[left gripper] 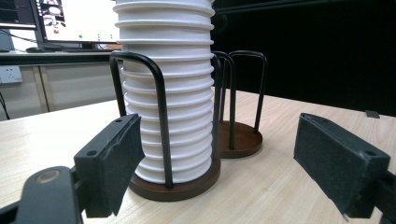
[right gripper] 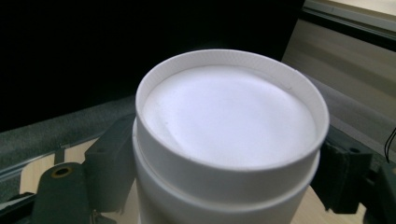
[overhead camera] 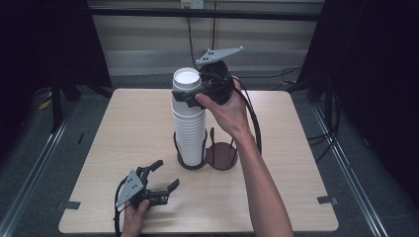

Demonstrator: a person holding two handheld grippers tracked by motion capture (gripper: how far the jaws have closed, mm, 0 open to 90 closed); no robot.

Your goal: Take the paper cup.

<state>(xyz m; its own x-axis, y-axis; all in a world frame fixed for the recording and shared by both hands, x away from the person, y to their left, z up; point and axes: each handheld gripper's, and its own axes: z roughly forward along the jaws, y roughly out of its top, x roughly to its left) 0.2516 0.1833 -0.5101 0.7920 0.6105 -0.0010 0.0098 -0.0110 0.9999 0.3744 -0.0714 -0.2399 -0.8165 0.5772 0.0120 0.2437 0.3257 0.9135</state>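
While I am watching the high view, I am reading this job as lifting cups off the stack one by one, and it is only just starting. My right claw [overhead camera: 188,92] is sitting at the very top of the stack of white paper cups [overhead camera: 190,129]. Its jaws are straddling the top cup [overhead camera: 186,78], which is upside down like the rest. In the right gripper view the two black pads are lying against that cup's wall [right gripper: 229,154], one on each side. I am judging the grip as made, though the wall is showing no dent.

Nothing is separated yet: the top cup is nesting on the one below it. The whole stack is standing upright in the left ring of the dark wire holder [overhead camera: 191,163], near the middle of the bench [overhead camera: 123,128]. The holder's right ring [overhead camera: 222,155] is standing empty beside it.

My left claw [overhead camera: 166,174] is idling low on the bench near its front edge, well apart from the stack. Its jaws are standing wide with nothing between them.

Everything is left: pulling the top cup free, setting it down, then working through the rest.
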